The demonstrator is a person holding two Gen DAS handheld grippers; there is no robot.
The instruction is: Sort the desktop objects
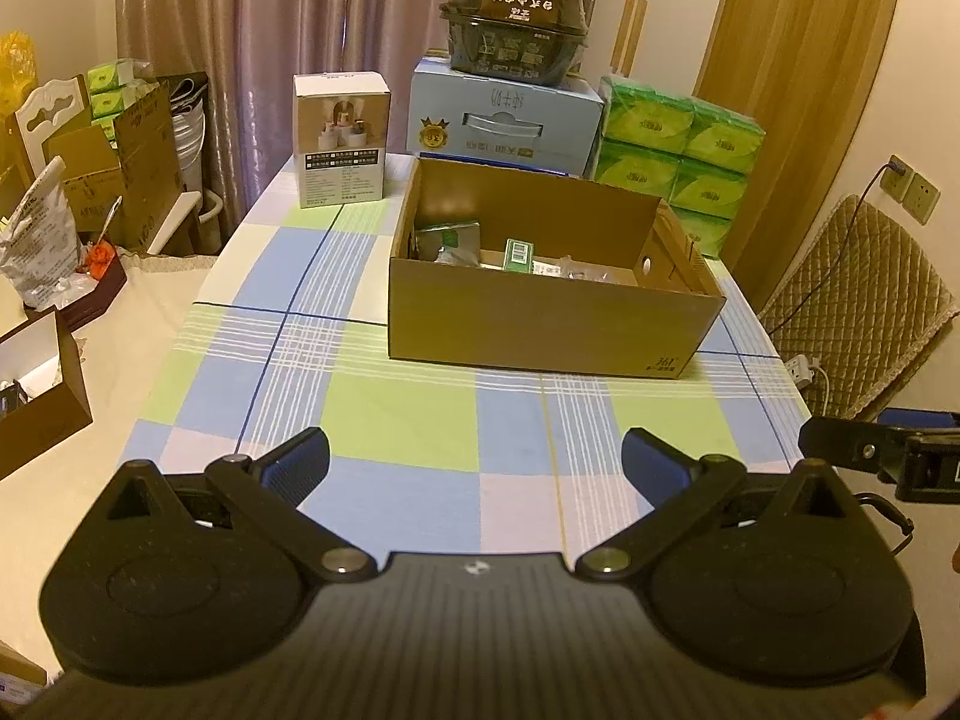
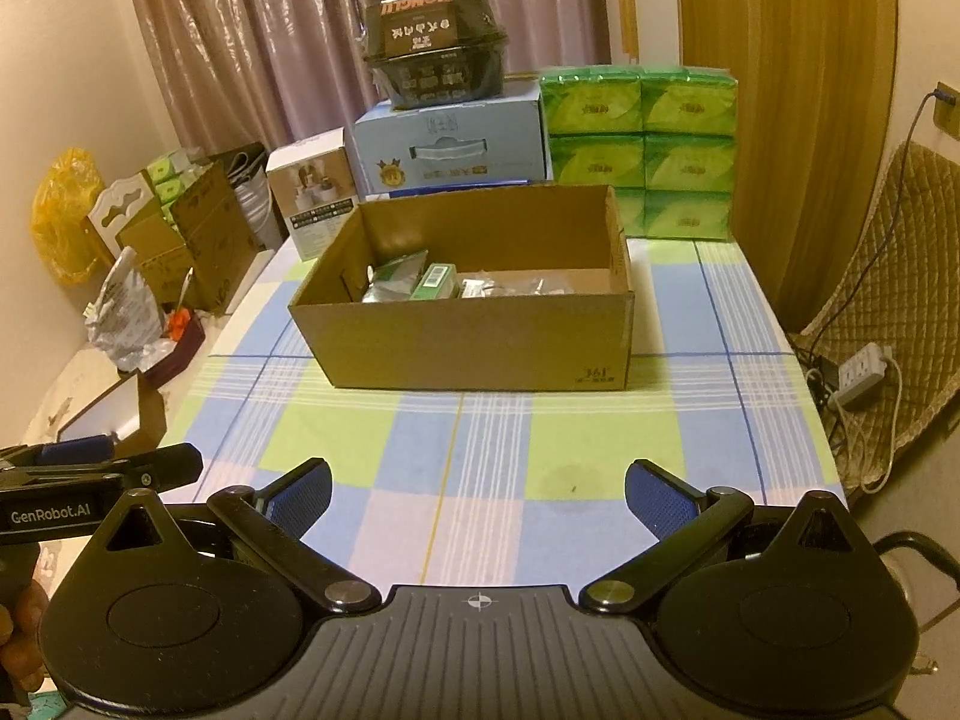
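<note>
Left gripper [image 1: 475,461]: spread wide, blue pads [image 1: 300,463] well apart, nothing between them; hovering over the near edge of the checked tablecloth [image 1: 396,420]. Also seen at 9 o'clock in the right wrist view [image 2: 90,462], side-on.

Right gripper [image 2: 478,491]: likewise released, blue pads [image 2: 657,501] far apart, empty; poised over the tablecloth's near squares. Glimpsed at 3 o'clock in the left wrist view [image 1: 882,456].

Cardboard box [image 2: 480,342]: open-topped, brown, standing on the tablecloth at 12 o'clock from both grippers, well apart from them. Small printed mark at the lower right corner of its near wall.

Contents of box, lying on its floor:
- silver-green foil pouch [image 2: 393,282], toward the 9 o'clock end, tilted;
- small green carton [image 2: 437,281], just beside the pouch at its 3 o'clock side;
- clear-wrapped small items [image 2: 510,287], further toward 3 o'clock; kind cannot be told.

Behind the box, at 12 o'clock:
- pale blue carton [image 2: 450,144] with carrying handle;
- black food container [image 2: 435,48] stacked on that carton, lettering upside down;
- white product box [image 1: 341,138], upright, at 11 o'clock;
- stacked green tissue packs [image 2: 642,150], at 1 o'clock, behind the box's far right corner.

Tablecloth between grippers and box: bare squares of blue, green and white.
</note>
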